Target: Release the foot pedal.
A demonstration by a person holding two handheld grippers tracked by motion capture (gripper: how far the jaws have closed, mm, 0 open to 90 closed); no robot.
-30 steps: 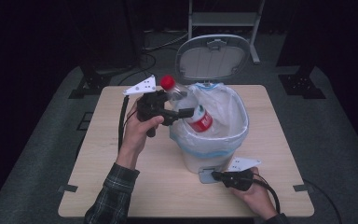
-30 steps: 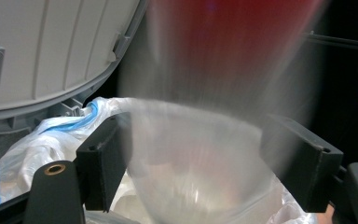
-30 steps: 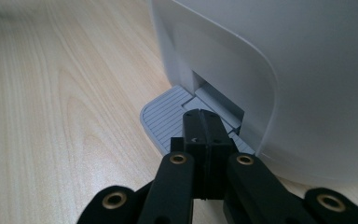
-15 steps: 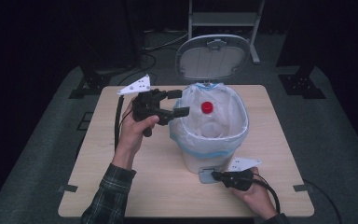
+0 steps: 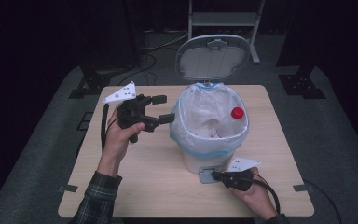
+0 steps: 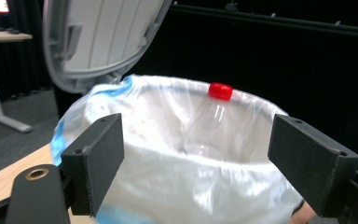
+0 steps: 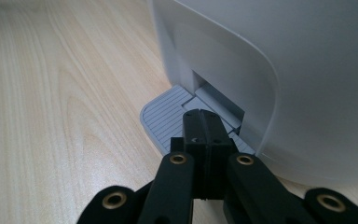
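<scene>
Here the bottle (image 5: 228,123) is seen inside the bin (image 5: 209,156), right of centre in the high view, propped against the far-right side of the white bag (image 5: 200,109), its red cap (image 5: 237,113) just at the rim; its body is clear plastic, faint against the liner, and no label can be made out. The left gripper (image 5: 162,108), left of the bin in the frame, is held beside the rim; its jaws have just been opening and stand apart with nothing between them. The right gripper (image 5: 214,176), at the lower centre, is closed tight, empty, its tip pressed on the grey pedal (image 7: 168,116), by which the lid (image 5: 213,57) is kept raised at the upper centre. Risks, as judged: if the pedal is let go too soon, the lid may be dropped onto the cap, since the bottle stands high; the lid could then be left ajar. If the left gripper is drawn away carelessly, the bag edge could be snagged and pulled loose.
</scene>
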